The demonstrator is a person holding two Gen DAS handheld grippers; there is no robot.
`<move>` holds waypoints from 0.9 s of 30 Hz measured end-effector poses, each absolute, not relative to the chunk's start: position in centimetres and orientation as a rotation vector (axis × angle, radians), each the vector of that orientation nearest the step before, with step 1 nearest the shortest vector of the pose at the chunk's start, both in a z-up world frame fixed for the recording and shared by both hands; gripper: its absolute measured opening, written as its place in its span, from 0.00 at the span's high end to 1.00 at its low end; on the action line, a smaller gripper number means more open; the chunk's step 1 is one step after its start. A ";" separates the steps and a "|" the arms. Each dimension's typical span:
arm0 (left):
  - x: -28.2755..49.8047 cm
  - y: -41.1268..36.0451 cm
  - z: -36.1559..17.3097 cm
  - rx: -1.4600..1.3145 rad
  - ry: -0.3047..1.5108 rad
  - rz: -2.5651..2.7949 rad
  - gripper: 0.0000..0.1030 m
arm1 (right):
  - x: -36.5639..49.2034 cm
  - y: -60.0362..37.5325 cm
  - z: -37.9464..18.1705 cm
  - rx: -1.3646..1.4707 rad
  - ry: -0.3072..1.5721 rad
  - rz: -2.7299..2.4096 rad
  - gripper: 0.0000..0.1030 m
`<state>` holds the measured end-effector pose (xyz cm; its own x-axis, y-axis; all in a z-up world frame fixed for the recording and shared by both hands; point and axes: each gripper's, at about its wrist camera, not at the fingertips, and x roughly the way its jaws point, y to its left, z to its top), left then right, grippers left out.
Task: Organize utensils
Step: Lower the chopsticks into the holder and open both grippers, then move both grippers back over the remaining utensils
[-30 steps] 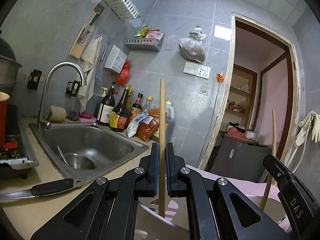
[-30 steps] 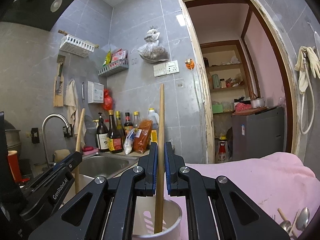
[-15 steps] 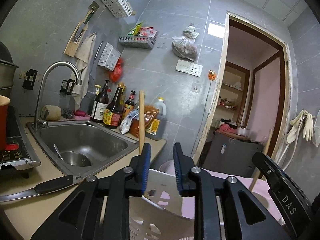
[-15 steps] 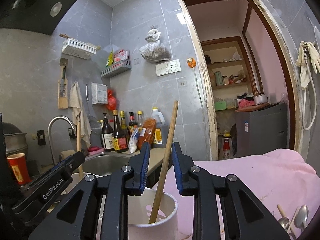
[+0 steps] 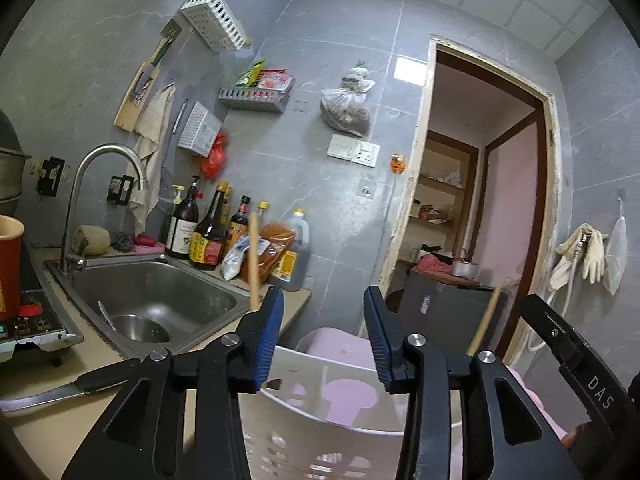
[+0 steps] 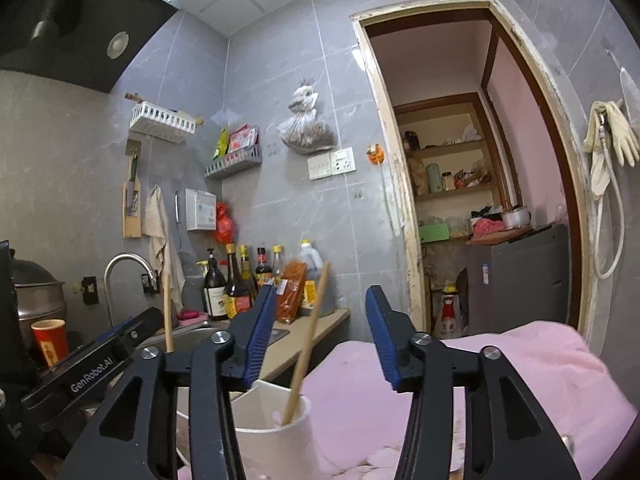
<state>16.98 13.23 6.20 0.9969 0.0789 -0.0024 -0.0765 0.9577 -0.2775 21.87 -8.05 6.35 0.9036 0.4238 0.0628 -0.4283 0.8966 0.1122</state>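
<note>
A white utensil holder (image 5: 320, 432) with cut-out holes stands on a pink cloth; it also shows in the right wrist view (image 6: 276, 424). One wooden chopstick (image 5: 253, 256) stands in it behind my left gripper's left finger. A second chopstick (image 6: 306, 348) leans in the holder, tip to the upper right. My left gripper (image 5: 323, 340) is open and empty above the holder. My right gripper (image 6: 322, 340) is open and empty above it too. The first chopstick also shows in the right wrist view (image 6: 168, 308), beside my left gripper.
A steel sink (image 5: 152, 300) with a tap (image 5: 100, 184) lies to the left. A knife (image 5: 60, 388) rests on the counter. Sauce bottles (image 5: 208, 232) stand against the grey wall. A red cup (image 6: 50, 340) stands far left. The pink cloth (image 6: 460, 380) covers the surface at right.
Both grippers opened and let go of their chopsticks, which now stand in the white holder. Both grippers have pulled back and up a little.
</note>
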 end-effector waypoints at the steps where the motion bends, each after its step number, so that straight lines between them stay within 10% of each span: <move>1: 16.8 12.9 6.4 -0.278 -0.011 0.071 0.58 | 21.7 -8.5 6.6 0.118 -0.039 0.433 0.50; 18: 16.7 4.8 7.8 -0.165 0.136 -0.246 0.10 | 17.0 -20.1 7.2 -0.004 0.003 0.254 0.02; 27: 18.5 -1.1 5.5 -0.008 0.278 -0.355 0.09 | 17.0 -24.4 5.4 -0.029 0.135 0.169 0.00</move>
<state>18.52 -1.05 5.54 0.9002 -0.3440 -0.2671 0.3418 0.9381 -0.0561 16.95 -24.37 5.36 0.9767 0.1659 -0.1359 -0.1698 0.9853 -0.0174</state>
